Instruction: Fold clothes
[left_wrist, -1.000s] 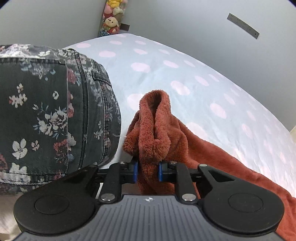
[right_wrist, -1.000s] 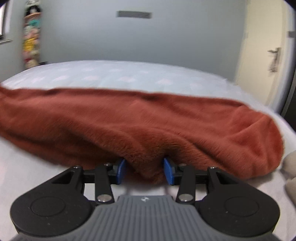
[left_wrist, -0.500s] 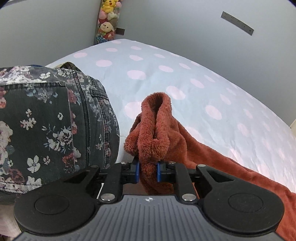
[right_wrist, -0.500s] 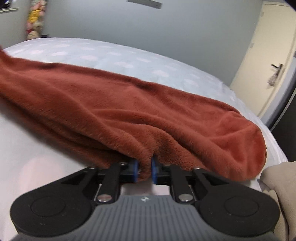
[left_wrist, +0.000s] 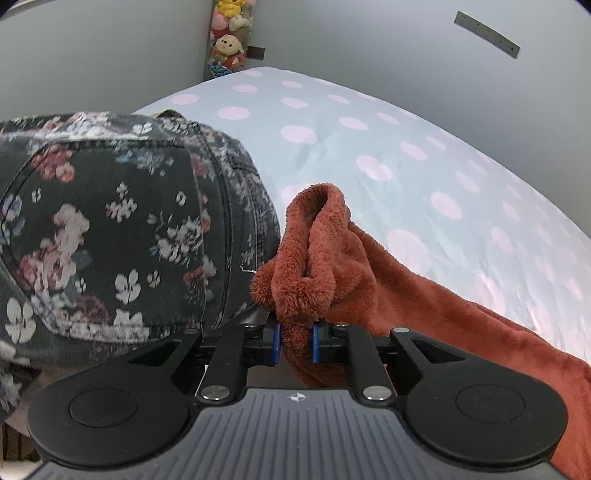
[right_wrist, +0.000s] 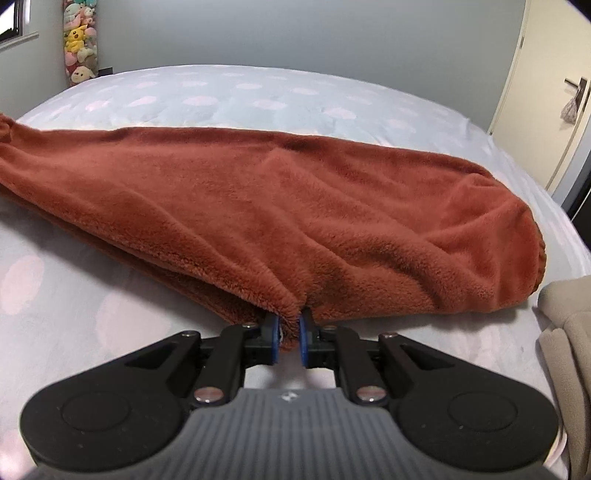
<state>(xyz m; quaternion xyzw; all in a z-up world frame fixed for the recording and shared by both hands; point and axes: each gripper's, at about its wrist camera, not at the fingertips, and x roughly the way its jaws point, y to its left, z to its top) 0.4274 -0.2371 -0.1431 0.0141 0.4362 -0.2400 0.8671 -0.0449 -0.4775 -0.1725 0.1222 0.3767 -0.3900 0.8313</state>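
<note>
A rust-red fleece garment (right_wrist: 295, 206) lies stretched across the bed. My left gripper (left_wrist: 294, 343) is shut on a bunched end of the fleece (left_wrist: 317, 266), which stands up in a fold in front of its jaws. My right gripper (right_wrist: 289, 339) is shut on the near hem of the fleece, low over the sheet. The fleece trails off to the right in the left wrist view.
A dark floral denim garment (left_wrist: 110, 236) lies close on the left of the left gripper. A beige garment (right_wrist: 569, 332) lies at the right edge. The bed sheet (left_wrist: 406, 147) is pale blue with pink dots. Plush toys (right_wrist: 79, 40) hang in the far corner; a door (right_wrist: 554, 92) is right.
The right gripper has closed on the fleece hem and the fleece is pulled out flatter and longer. The left gripper keeps its hold and has shifted slightly back.
</note>
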